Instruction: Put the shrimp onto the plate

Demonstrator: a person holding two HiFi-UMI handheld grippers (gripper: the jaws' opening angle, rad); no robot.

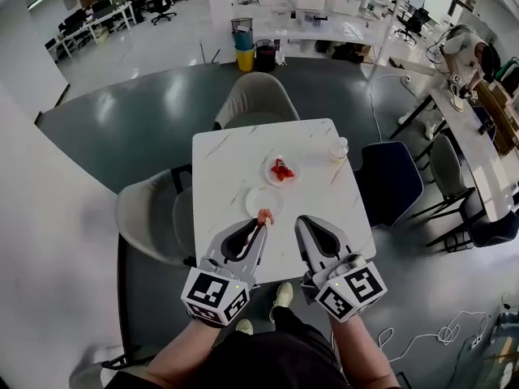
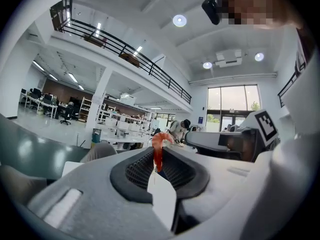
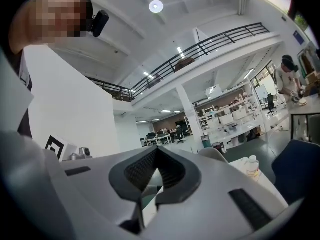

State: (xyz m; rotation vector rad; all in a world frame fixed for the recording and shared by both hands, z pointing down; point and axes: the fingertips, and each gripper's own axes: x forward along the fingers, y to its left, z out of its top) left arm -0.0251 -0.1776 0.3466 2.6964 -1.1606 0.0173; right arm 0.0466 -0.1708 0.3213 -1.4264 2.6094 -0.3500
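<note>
My left gripper is shut on a red-orange shrimp, held just above the near rim of an empty white plate on the white marble table. In the left gripper view the shrimp sticks up from between the closed jaw tips. A second plate farther back holds more red shrimp. My right gripper hovers beside the left one over the table's front part, its jaws closed with nothing between them.
A small plastic bottle stands near the table's right edge, also in the right gripper view as a bottle. A grey chair is at the far side, another grey chair at the left, and a dark blue chair at the right.
</note>
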